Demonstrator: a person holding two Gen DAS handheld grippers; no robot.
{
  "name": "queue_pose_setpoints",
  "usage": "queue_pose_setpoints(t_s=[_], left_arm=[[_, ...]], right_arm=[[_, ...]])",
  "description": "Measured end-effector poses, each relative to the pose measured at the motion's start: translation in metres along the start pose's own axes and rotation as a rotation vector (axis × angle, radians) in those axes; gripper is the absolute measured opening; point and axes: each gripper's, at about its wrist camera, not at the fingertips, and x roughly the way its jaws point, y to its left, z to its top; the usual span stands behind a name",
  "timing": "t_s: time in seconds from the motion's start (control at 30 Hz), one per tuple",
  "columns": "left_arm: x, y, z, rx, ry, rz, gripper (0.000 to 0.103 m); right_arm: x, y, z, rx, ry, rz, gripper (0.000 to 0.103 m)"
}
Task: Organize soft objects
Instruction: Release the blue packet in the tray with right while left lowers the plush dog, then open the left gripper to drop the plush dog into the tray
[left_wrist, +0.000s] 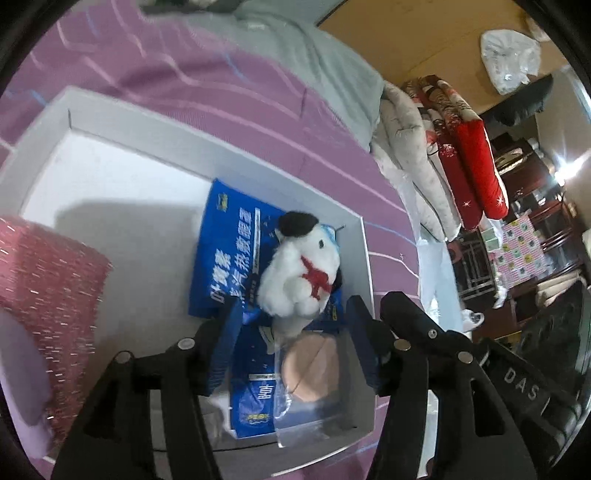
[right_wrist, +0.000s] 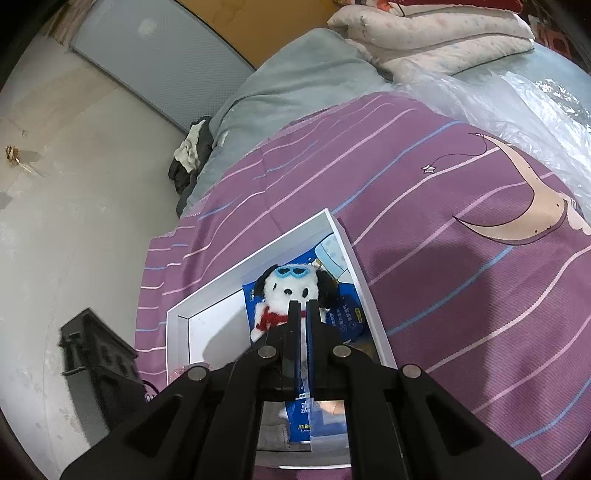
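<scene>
The plush dog (left_wrist: 299, 269) lay inside the white box (left_wrist: 155, 122) on the purple striped bedspread (right_wrist: 461, 295), resting on a blue packet (left_wrist: 221, 236) with a bagged peach-coloured pad (left_wrist: 314, 369) just beside it; the left gripper (left_wrist: 291, 332) hung over the toy with its fingers (left_wrist: 225, 343) apart, standing to either side of the dog's lower body and not pressing it, so the dog looked released rather than held; the right gripper (right_wrist: 303, 325) had its fingers together on nothing, hovering above the same box. The likely trouble was a snag: the fluffy pile or the red scarf (left_wrist: 314, 278) could catch on a finger as the left gripper drew away, dragging the dog back out or tipping it over the near wall; the slippery packet under it could also let it slide. The box's near wall and part of its floor were hidden behind both grippers; a pink glittery object (left_wrist: 51, 295) at the left edge was cut off and could not be identified; the packet's print was only partly legible.
</scene>
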Motion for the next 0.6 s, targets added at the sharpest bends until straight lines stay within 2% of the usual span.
queue_pose_setpoints(t_s=[0.13, 0.33, 0.47, 0.53, 0.6], left_arm=[[-0.015, -0.011, -0.003, 0.089, -0.069, 0.076, 0.060], [-0.043, -0.020, -0.005, 0.195, -0.168, 0.144, 0.060], [-0.053, -0.022, -0.003, 0.271, -0.231, 0.281, 0.060], [-0.057, -0.017, -0.002, 0.286, -0.233, 0.309, 0.060], [-0.062, -0.009, 0.000, 0.281, -0.234, 0.315, 0.060]], right_arm=[[0.000, 0.003, -0.002, -0.020, 0.008, -0.005, 0.002], [0.005, 0.008, -0.004, -0.029, 0.036, 0.025, 0.002], [0.008, 0.011, -0.005, -0.025, 0.044, 0.040, 0.003], [0.011, 0.011, -0.005, -0.014, 0.044, 0.030, 0.005], [0.015, 0.012, -0.006, -0.016, 0.048, 0.001, 0.013]])
